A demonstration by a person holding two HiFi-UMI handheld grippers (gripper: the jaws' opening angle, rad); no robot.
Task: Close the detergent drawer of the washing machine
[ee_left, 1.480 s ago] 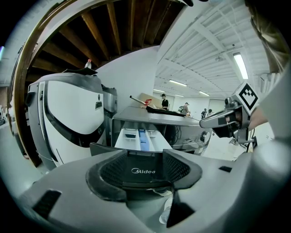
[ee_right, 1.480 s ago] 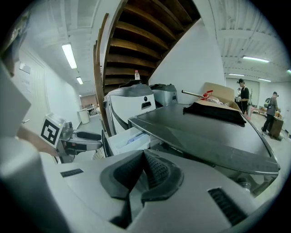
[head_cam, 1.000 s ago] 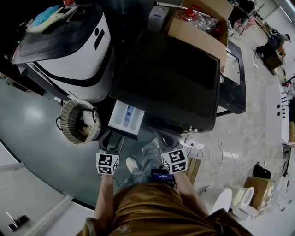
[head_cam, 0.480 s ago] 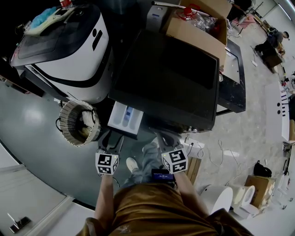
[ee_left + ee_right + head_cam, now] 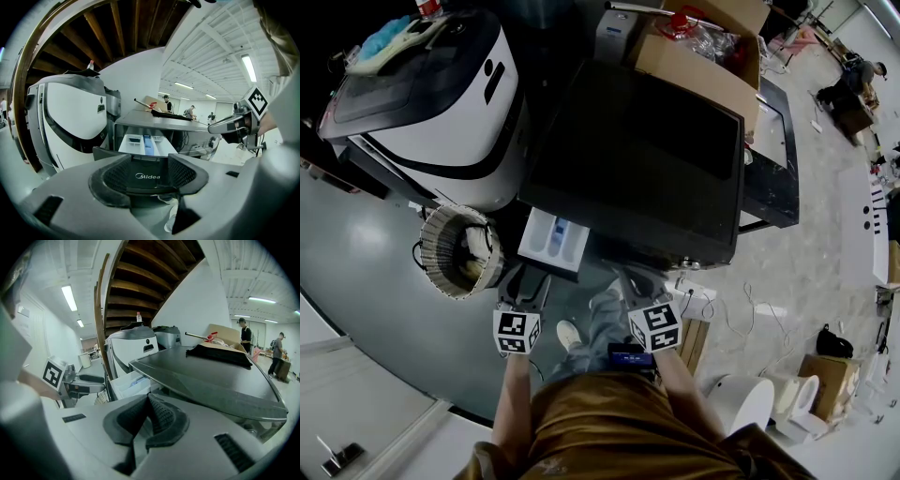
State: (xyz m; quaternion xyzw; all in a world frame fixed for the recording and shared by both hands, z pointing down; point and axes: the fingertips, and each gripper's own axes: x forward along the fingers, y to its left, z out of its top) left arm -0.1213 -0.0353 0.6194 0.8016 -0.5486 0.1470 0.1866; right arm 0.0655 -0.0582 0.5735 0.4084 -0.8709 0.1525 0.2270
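Left gripper (image 5: pixel 149 163) fingers spread at open detergent drawer (image 5: pixel 145 143), contact unclear; right gripper (image 5: pixel 147 404) fingers closed, empty

detergent drawer (image 5: pixel 551 242): white, blue insert | washing machine (image 5: pixel 647 150): black | basket (image 5: pixel 427 248): tan weave

Washer (image 5: pixel 637 150) top dark, smooth, semi-gloss. Drawer (image 5: pixel 553 239) white glossy plastic. Basket (image 5: pixel 429 246) woven, rough. Box (image 5: pixel 703 61) brown cardboard, matt. Floor (image 5: pixel 366 234) grey, polished, shiny. Left claw pads (image 5: pixel 117 176) black, dimpled, matt. Stairs (image 5: pixel 140 282) brown wood.
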